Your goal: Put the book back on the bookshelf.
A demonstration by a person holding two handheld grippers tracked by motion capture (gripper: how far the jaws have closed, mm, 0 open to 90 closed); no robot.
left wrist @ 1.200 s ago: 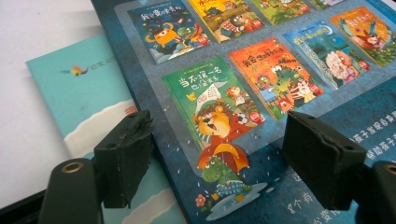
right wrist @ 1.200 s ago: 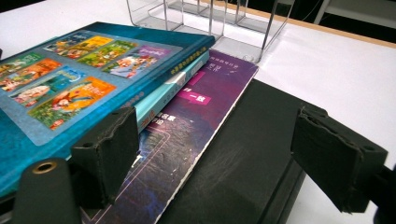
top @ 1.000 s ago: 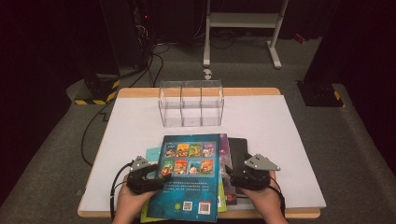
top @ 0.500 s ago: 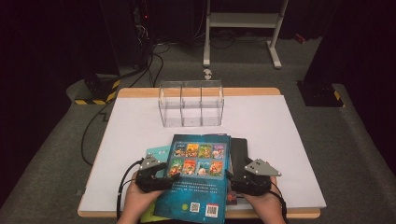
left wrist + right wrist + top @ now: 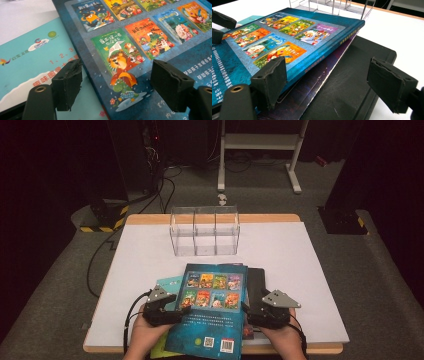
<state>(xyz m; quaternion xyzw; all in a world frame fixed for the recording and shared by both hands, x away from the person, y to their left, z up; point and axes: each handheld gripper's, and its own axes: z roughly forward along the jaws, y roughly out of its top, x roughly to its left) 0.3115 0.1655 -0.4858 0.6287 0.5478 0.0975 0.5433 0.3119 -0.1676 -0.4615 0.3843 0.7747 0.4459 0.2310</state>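
Blue picture book (image 5: 212,307) tops the stack at the table's near edge, long axis running away from the person.

High view: left gripper (image 5: 162,307) and right gripper (image 5: 267,310) flank it. Left gripper view: jaws apart, straddling its left edge over the teal booklet (image 5: 30,57). Right gripper view: jaws apart, spine edge between them, black folder (image 5: 352,82) beneath.

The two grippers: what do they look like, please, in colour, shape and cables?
Both the left gripper and the right gripper have black bodies, each topped by a grey three-cornered plate. Their jaws end in blocky black pads with rough, worn edges. A black cable trails from the left one.
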